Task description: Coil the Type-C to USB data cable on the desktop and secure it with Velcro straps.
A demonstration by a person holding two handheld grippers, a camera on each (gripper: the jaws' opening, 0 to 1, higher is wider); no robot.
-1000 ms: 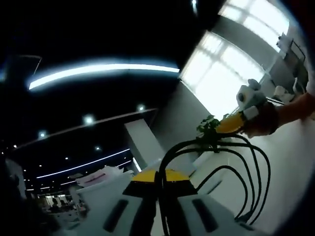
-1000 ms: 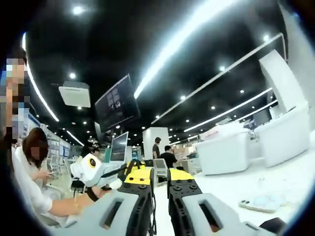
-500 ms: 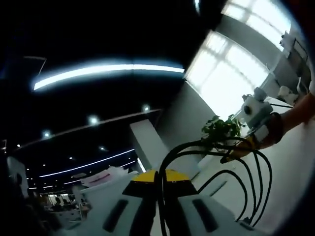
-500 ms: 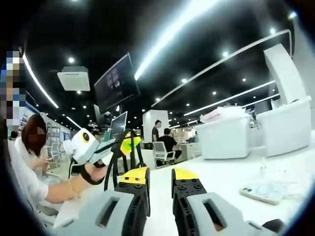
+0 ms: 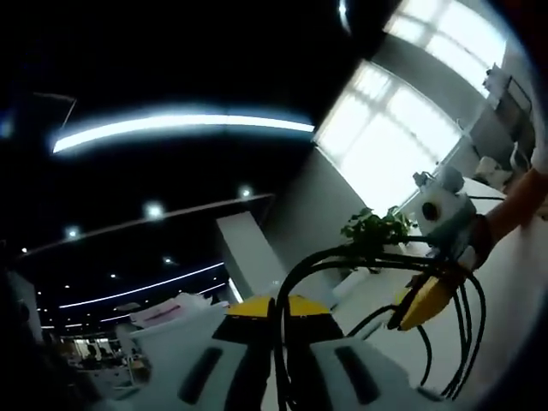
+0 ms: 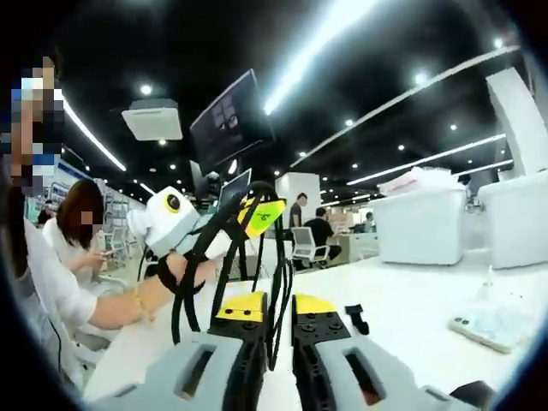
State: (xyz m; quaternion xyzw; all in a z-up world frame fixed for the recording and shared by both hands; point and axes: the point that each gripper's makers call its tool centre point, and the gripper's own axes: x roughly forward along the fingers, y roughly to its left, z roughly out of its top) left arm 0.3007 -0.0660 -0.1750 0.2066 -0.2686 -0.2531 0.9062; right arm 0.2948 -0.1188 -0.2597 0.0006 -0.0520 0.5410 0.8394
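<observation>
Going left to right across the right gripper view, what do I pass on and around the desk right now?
Seated person in white → left tool holding the black cable coil → small black piece on the desk → white bins → phone lying flat at the right.

Dark wall-hung monitor screen (image 6: 229, 122) overhead. White ceiling-mounted box unit (image 6: 154, 118) beside it. Pale rectangular smartphone (image 6: 491, 326) lying flat on the white tabletop (image 6: 411, 295). White storage bins (image 6: 424, 227) beyond. Seated people (image 6: 318, 233) at distant desks. Green leafy potted plant (image 5: 374, 231) near bright window panes (image 5: 402, 128).
</observation>
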